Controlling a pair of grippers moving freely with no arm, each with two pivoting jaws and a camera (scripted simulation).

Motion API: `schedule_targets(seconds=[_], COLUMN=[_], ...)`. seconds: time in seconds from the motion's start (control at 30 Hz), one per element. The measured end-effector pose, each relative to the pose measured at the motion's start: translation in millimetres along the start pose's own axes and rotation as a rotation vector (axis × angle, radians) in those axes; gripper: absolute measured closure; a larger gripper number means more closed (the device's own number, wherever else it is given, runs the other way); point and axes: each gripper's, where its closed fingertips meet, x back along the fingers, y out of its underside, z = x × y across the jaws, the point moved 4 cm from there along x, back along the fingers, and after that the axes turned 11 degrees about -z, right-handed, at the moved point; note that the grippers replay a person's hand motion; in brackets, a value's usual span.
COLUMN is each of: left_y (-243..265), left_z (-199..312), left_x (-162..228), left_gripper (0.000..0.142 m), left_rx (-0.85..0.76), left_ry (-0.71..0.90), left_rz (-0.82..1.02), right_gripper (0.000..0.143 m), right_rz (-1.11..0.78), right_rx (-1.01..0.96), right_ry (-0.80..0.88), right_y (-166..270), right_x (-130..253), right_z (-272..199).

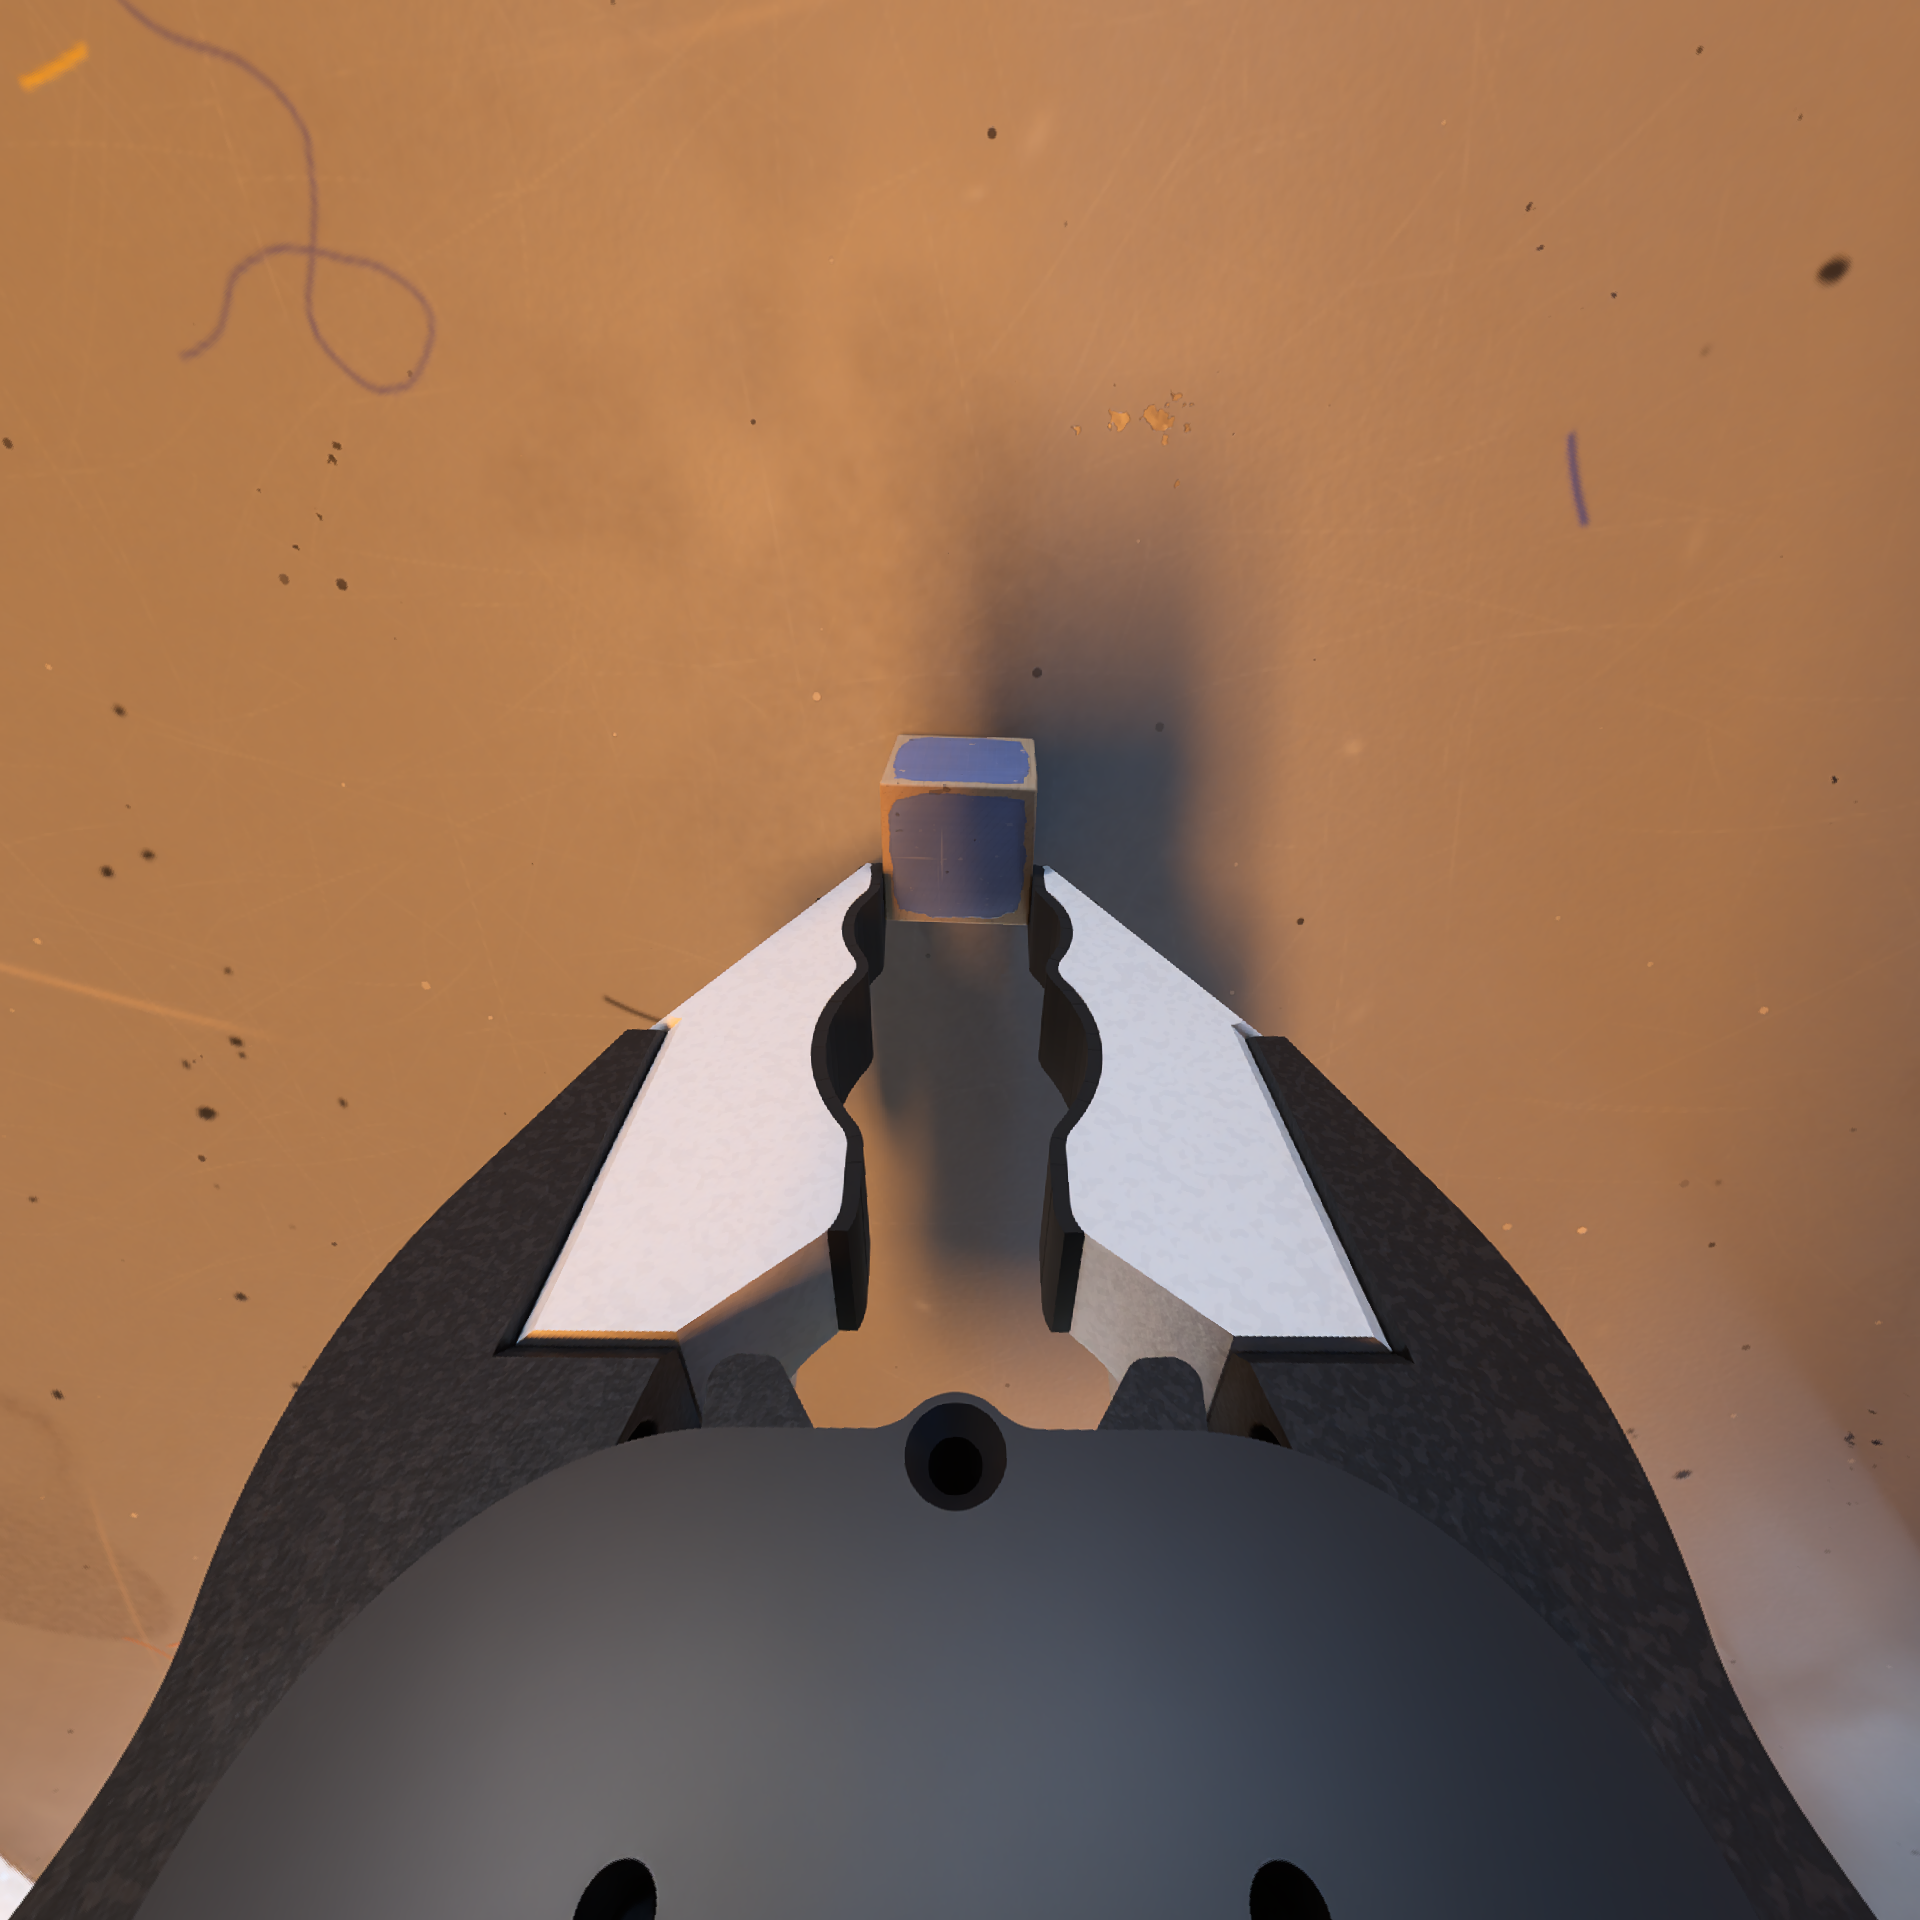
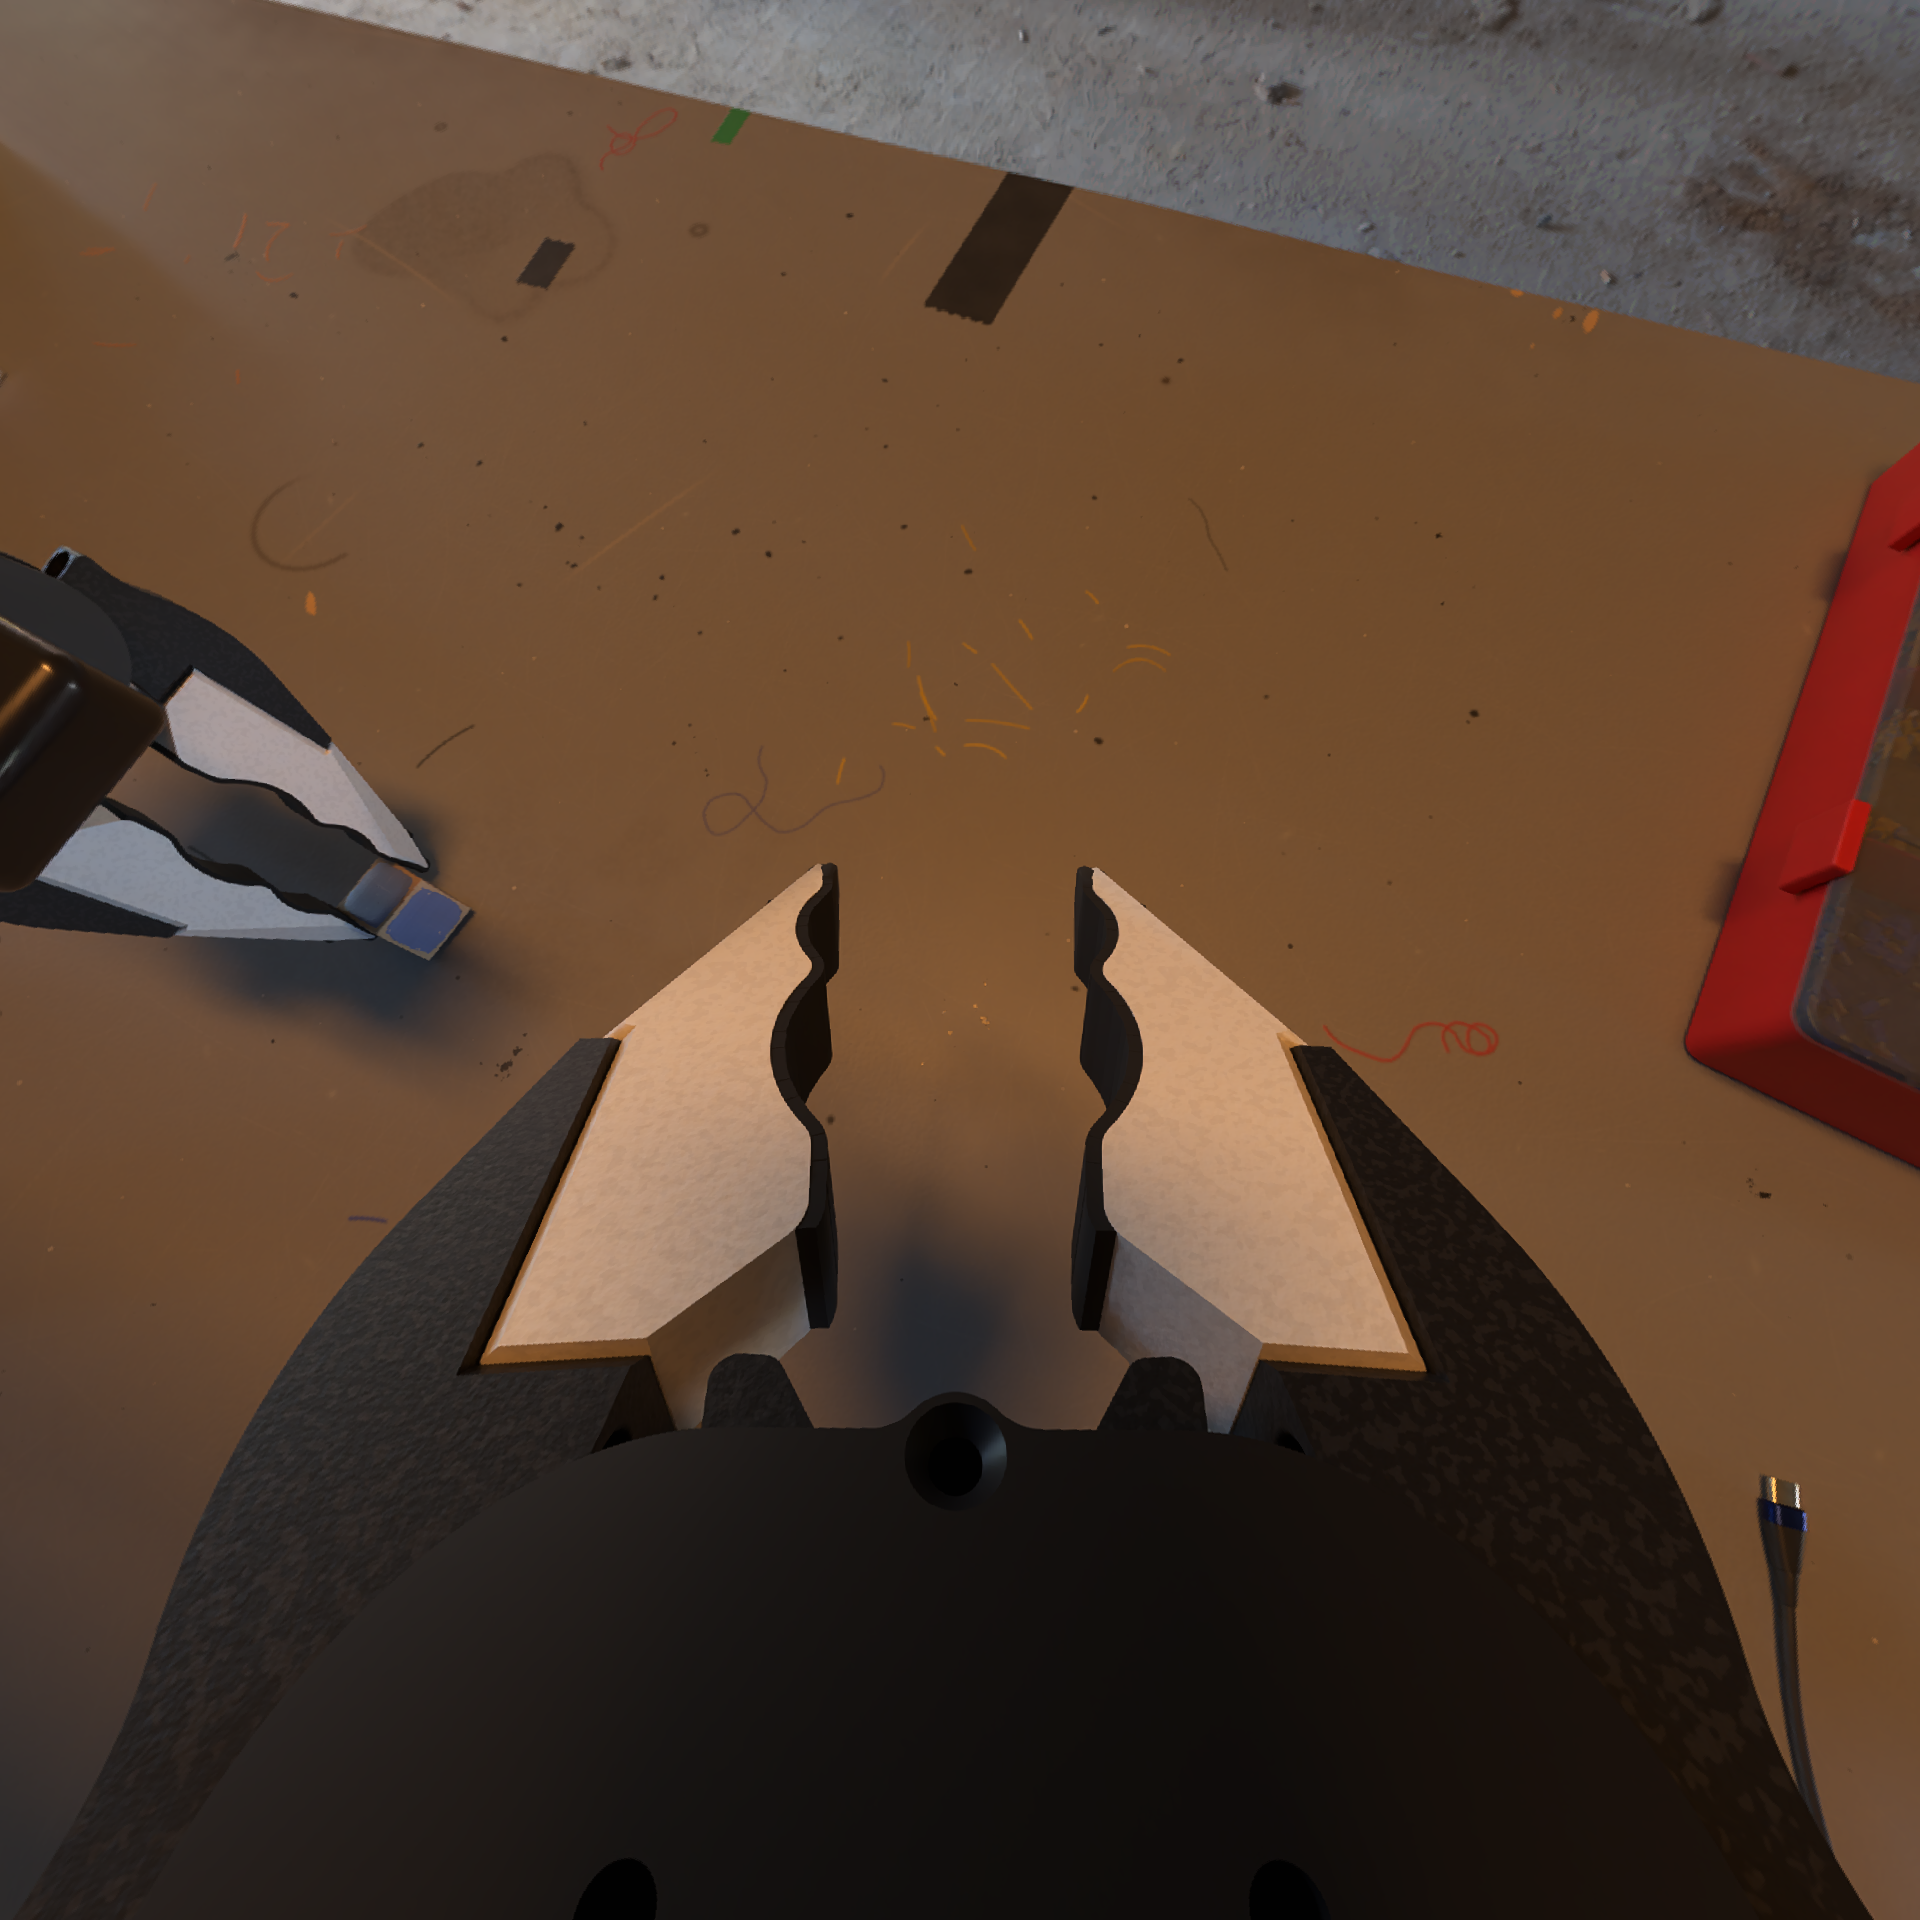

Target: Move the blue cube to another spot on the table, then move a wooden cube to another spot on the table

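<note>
Left tongs (image 1: 956, 883) grip the blue cube (image 1: 958, 831) at their tips, low over the brown table (image 1: 520, 623).

The 2 tips press its left and right sides; 1 worn blue face points toward the camera, another up. No label shows. Right tongs (image 2: 956, 883) hang apart, jaws wide, holding nothing. A red tray (image 2: 1797, 935) lies at the table's right; a cable (image 2: 1787, 1621) lies nearer.

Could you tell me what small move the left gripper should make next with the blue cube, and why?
Probably a short carry sideways, then a set-down. The left gripper has its white fingertips closed on the sides of the small blue-painted wooden cube, which sits at or just above the scuffed brown table; the table around it is bare. The right gripper hangs open and empty.
</note>
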Motion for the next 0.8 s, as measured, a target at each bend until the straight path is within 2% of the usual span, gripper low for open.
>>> schedule_targets(seconds=[0.17,0.2,0.23,0.33,0.43,0.53,0.63,0.7,0.8], left_y=[1,1,1,4,24,72,149,212,300], left_z=[0,0,0,-4,-7,-10,-14,-18,-20], left_x=[0,3,8,40,88,135,162,165,146], left_gripper=[0.115,0.098,0.091,0.091,0.092,0.093,0.095,0.098,0.098], left_rx=[0.005,-0.005,-0.014,0.012,0.047,0.112,0.207,0.300,0.462], left_ry=[0.016,-0.003,-0.010,-0.019,-0.106,-0.227,-0.303,-0.329,-0.307], left_rz=[-0.014,0.004,0.030,0.134,0.242,0.299,0.241,0.136,-0.007], right_gripper=[0.098,0.098,0.099,0.099,0.100,0.100,0.100,0.100,0.100], right_rz=[-0.019,-0.019,-0.014,0.003,0.022,0.035,0.047,0.056,0.074], right_rx=[0.008,0.008,0.007,0.006,0.002,-0.005,-0.012,-0.012,0.006], right_ry=[-0.026,-0.039,-0.044,-0.047,-0.063,-0.079,-0.095,-0.109,-0.150], right_y=[1,1,0,0,0,2,2,1,-3], right_x=[-3,-2,-2,2,5,7,9,9,11], right_z=[-4,-5,-6,-6,-6,-4,-3,-4,-11])
